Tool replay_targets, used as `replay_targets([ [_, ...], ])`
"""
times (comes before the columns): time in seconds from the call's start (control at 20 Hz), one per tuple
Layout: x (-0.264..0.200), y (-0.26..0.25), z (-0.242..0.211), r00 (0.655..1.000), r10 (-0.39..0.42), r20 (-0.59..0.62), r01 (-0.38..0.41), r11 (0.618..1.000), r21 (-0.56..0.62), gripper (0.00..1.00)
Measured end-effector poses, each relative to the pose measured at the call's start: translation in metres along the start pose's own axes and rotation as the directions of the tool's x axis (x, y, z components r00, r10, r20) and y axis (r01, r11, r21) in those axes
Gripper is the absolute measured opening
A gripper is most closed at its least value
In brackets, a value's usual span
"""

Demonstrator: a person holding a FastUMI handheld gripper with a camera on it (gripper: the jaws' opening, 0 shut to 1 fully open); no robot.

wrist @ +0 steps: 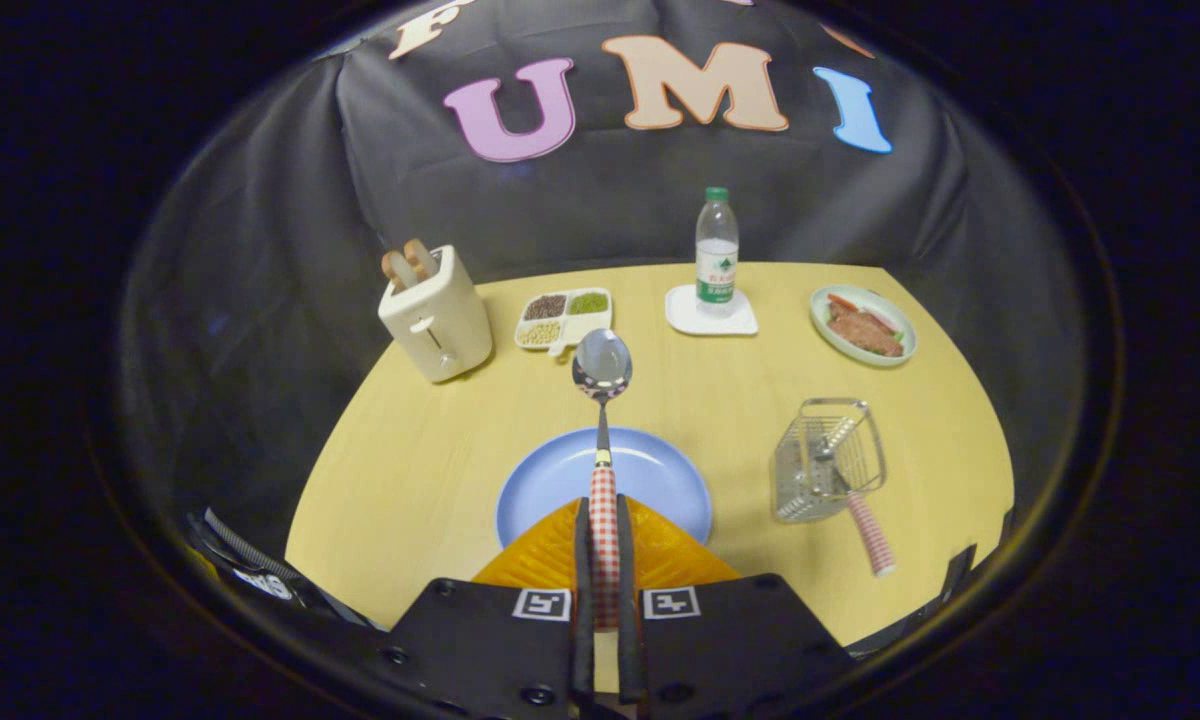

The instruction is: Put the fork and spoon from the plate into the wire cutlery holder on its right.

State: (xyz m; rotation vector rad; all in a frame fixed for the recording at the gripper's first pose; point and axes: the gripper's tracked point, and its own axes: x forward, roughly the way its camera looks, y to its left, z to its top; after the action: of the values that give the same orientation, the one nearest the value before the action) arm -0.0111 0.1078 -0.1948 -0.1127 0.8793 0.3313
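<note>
Jaws point(605, 560) clamp the checkered spoon point(603, 440) handle above the blue plate point(660, 480); bottle point(717, 250) label unreadable.

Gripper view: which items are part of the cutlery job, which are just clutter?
Job: spoon, clamped by the handle in the gripper; blue plate below it; wire holder with the fork already in it.

Clutter: toaster, bean tray, bottle on a coaster, food dish.
</note>
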Motion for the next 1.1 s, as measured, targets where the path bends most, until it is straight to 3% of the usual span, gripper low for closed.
replay_targets([
  [0.3,-0.049,-0.079,0.019,0.993,-0.089,-0.072,0.089,0.996,-0.004,0.12],
  [0.6,-0.063,-0.147,0.026,0.964,-0.159,-0.214,0.134,0.983,-0.127,0.12],
  [0.85,-0.048,-0.188,0.011,0.885,-0.227,-0.406,0.098,0.945,-0.313,0.12],
  [1.1,-0.027,-0.201,0.001,0.78,-0.27,-0.564,-0.015,0.893,-0.449,0.12],
])
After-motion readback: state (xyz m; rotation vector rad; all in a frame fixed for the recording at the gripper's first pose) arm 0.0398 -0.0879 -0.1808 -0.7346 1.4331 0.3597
